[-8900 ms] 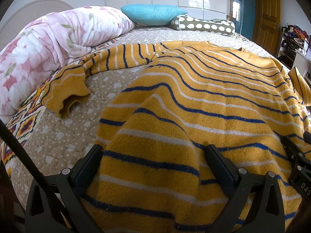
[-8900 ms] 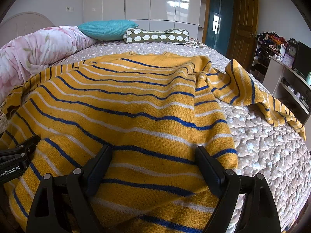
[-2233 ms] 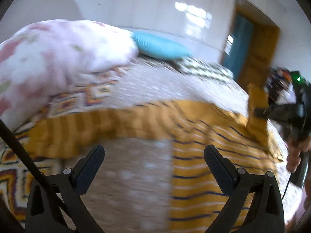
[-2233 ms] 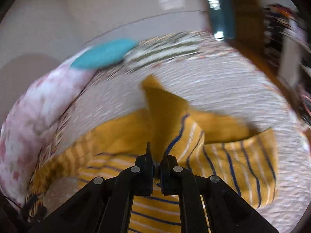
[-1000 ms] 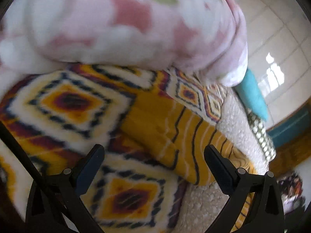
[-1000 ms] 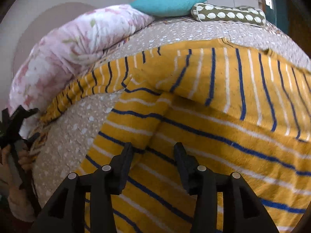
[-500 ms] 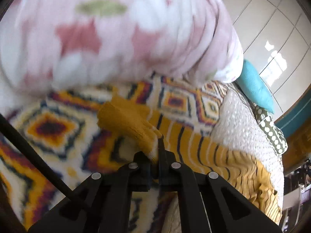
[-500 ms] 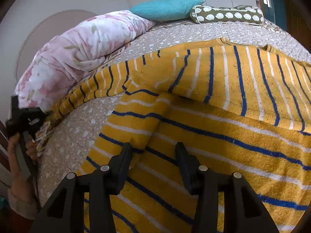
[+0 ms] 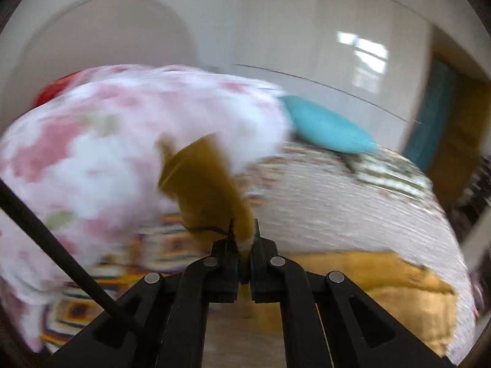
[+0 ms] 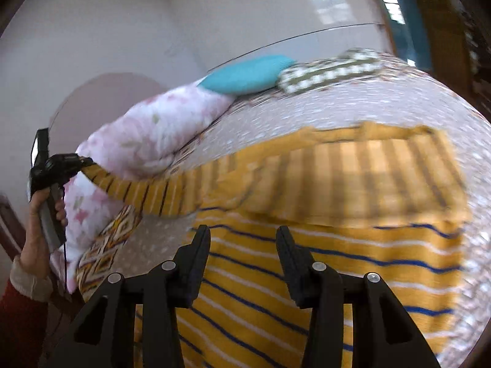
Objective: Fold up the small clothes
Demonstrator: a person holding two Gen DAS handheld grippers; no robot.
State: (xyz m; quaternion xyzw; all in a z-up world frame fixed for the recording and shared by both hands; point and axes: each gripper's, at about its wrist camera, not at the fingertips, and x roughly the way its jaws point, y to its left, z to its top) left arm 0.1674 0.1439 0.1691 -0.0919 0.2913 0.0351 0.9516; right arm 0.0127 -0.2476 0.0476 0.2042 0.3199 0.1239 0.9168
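A yellow sweater (image 10: 307, 260) with blue and white stripes lies spread on the bed, its right sleeve folded across the body. My left gripper (image 9: 244, 239) is shut on the cuff of the left sleeve (image 9: 202, 181) and holds it up off the bed in front of the pink quilt. In the right wrist view that gripper (image 10: 83, 162) shows at far left in a hand, with the sleeve (image 10: 153, 193) stretched from it to the sweater. My right gripper (image 10: 244, 236) hovers above the sweater's body, jaws half apart with nothing between them.
A rolled pink floral quilt (image 10: 147, 135) lies along the bed's left side. A turquoise pillow (image 10: 245, 73) and a green spotted bolster (image 10: 328, 70) sit at the head. The dotted bedspread (image 10: 383, 104) is bare beyond the sweater. A wooden door (image 9: 460, 141) stands at right.
My left gripper closed on the left sleeve's cuff and has lifted it off the patterned blanket, turning toward the bed. My right gripper rose slightly above the sweater, its jaws unchanged.
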